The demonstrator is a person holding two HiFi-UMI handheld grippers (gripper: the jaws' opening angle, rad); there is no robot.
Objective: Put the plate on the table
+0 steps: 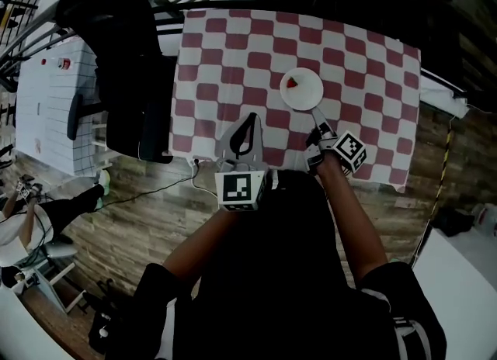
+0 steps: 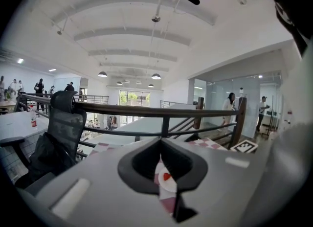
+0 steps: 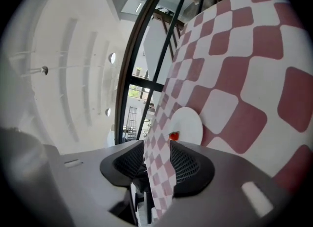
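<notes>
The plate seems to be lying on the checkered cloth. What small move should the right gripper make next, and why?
Probably draw the right gripper straight back, away from the plate. The plate lies flat on the checkered cloth with a small red piece on it, just beyond the jaws, which are closing with only cloth showing between them. The placing looks done.

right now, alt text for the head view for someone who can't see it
A white plate with a small red item sits on a red-and-white checked table. Just short of it, the right gripper is closing its jaws on nothing; the left gripper hovers empty alongside.
</notes>
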